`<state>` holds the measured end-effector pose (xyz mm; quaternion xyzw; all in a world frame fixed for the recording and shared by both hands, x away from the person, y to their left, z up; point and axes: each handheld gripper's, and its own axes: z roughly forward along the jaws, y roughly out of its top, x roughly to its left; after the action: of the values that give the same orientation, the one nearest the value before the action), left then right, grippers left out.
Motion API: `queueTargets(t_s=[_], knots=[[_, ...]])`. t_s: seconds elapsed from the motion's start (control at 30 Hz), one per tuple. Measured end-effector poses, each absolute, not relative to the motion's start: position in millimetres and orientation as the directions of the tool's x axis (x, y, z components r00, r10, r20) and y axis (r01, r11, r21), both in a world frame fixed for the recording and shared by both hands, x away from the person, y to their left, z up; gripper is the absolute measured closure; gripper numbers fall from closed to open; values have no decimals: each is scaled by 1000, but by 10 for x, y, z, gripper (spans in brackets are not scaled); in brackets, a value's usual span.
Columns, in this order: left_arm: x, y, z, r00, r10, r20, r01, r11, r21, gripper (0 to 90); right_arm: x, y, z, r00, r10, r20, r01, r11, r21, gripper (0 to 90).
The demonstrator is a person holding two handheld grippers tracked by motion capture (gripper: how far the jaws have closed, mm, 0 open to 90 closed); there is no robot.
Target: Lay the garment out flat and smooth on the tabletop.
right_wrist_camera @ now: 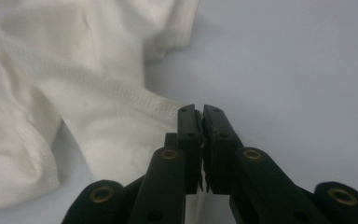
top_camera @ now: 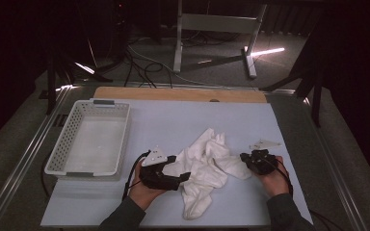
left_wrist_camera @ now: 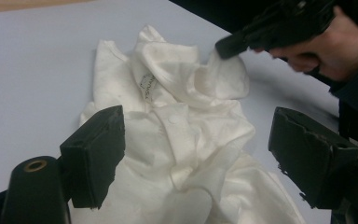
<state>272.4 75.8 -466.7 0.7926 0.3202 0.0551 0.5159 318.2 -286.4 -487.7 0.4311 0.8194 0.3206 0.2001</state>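
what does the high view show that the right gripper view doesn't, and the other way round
High view: the white basket, the left gripper with its jaws open at the white garment, and the floor beyond the table. Right gripper view: a close look at the right gripper, jaws shut on the garment's stitched hem. Both: the garment lying crumpled on the pale blue table cover.

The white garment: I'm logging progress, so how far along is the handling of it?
Early on. Done: the right gripper has shut on the hem of the garment, which lies crumpled on the table. In hand: the left gripper hangs open over the cloth, jaws either side and not pressing. Left: the left grip and any spreading or folding; the basket holds nothing.
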Motion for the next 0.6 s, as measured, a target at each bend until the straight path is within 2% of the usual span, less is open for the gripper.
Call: queueTargets(t_s=[0.23,0.6], knots=[[2716,759,-4663,787,569,-238,448,-261,855,200,2939,-2795,-4624,-599,796,-86,484,446,753,851],[2707,750,-4662,787,570,-237,446,-260,856,200,2465,-2590,-4649,-684,726,-71,437,486,757,843]])
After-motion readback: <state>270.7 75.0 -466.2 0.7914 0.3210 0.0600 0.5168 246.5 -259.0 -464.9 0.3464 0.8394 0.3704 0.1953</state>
